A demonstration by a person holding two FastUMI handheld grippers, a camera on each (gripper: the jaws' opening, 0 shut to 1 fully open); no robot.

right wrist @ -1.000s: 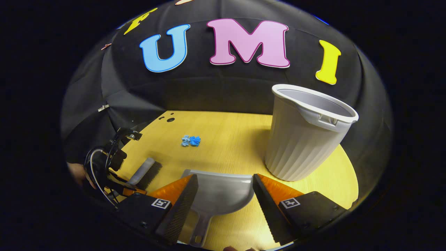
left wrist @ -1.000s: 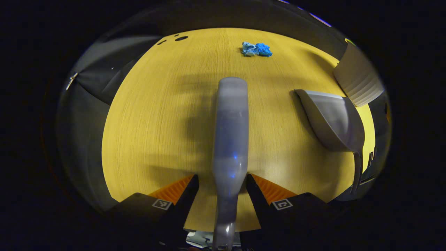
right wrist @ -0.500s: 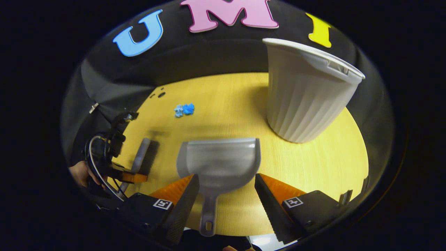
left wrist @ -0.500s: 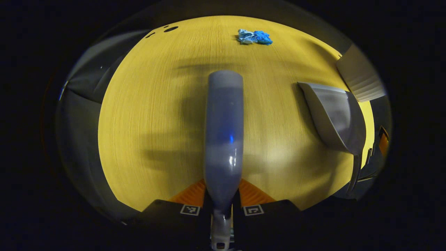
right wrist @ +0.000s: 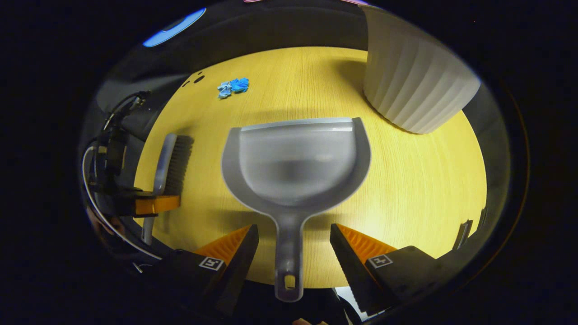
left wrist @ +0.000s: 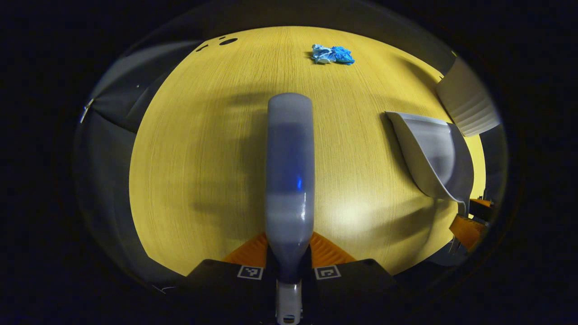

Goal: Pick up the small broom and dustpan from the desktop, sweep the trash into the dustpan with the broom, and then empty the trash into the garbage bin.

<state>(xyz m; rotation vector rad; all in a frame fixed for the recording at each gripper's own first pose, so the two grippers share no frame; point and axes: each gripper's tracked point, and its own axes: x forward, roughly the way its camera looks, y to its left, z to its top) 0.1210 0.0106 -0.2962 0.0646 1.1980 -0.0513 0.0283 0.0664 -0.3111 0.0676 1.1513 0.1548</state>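
Left tool (left wrist: 289, 257): fingers pressed together on the broom (left wrist: 289, 171) handle, pinching it from both sides; broom runs straight ahead to 12 o'clock, grey back up, over the desk (left wrist: 203, 149). In the right gripper view the same left tool (right wrist: 151, 205) sits at 9 o'clock w/ broom (right wrist: 169, 162) bristles facing the dustpan; cables and part of a hand behind it.

Right tool (right wrist: 293, 246): fingers spread wide, one each side of the dustpan (right wrist: 295, 162) handle, not touching it; handle lies in the gap, pan mouth toward 12 o'clock, flat on the desk (right wrist: 420, 189).

Around: blue crumpled trash (right wrist: 233, 86) at approx 11 o'clock, well apart from the pan, open desk between; in the left gripper view trash (left wrist: 333, 54) at 12–1 o'clock beyond the broom tip. Garbage bin (right wrist: 415, 85), white ribbed, at 1–2 o'clock, near the pan's far right corner but apart; bin (left wrist: 467, 106) and dustpan (left wrist: 433, 153) at 3 o'clock in the left gripper view.

Desk: yellow wood grain, two small dark holes (right wrist: 195, 80) at the far left corner; black cloth wall behind.
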